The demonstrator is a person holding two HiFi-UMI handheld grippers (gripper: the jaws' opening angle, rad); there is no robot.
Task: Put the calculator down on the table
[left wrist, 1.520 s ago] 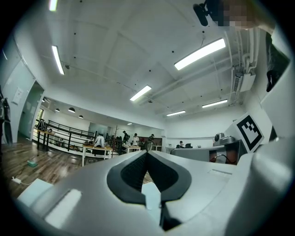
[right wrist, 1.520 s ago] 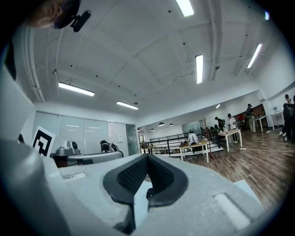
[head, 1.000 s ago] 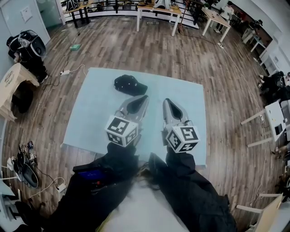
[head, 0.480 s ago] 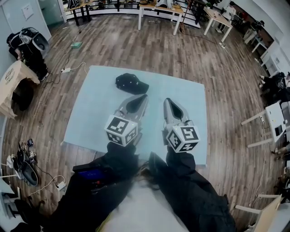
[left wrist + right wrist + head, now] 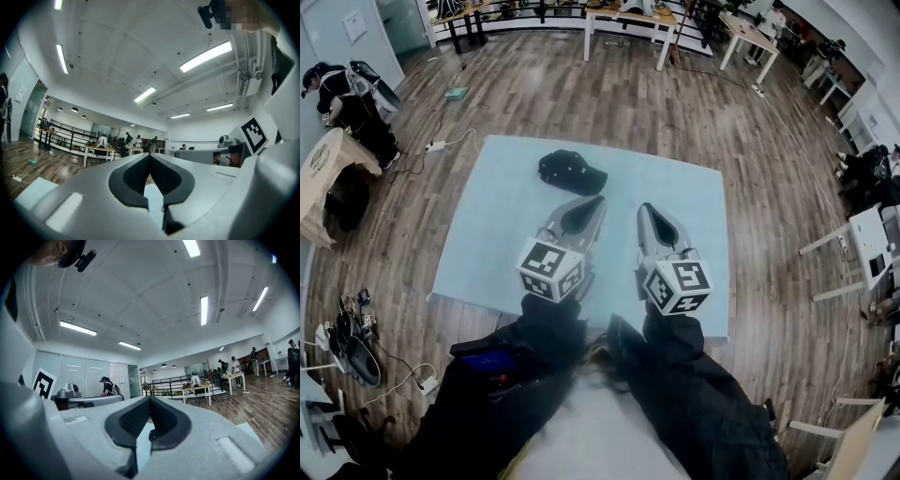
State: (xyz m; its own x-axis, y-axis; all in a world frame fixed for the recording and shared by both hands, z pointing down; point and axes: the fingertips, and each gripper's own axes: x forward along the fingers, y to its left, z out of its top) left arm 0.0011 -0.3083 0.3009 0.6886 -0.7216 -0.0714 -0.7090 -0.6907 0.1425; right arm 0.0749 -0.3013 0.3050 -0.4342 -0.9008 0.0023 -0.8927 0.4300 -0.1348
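A black calculator (image 5: 570, 173) lies on the light blue table (image 5: 497, 234), toward its far side, with nothing holding it. Both grippers hover level over the near half of the table, side by side and pointing away from me. My left gripper (image 5: 591, 206) sits just short of the calculator, its jaws shut tip to tip with nothing between them (image 5: 150, 155). The right gripper (image 5: 648, 211) is beside it, also shut and empty (image 5: 150, 398). Through the gap below the right gripper's tips a small dark piece of the calculator (image 5: 150, 434) shows.
Wooden floor surrounds the table. White tables (image 5: 623, 23) stand at the back, a wooden piece of furniture (image 5: 328, 173) and a person (image 5: 347, 98) at the left, cables and a power strip (image 5: 347, 347) on the floor near left, white desks (image 5: 867, 248) at the right.
Both grippers and the calculator stay where they were. Only the person at the far left has shifted.
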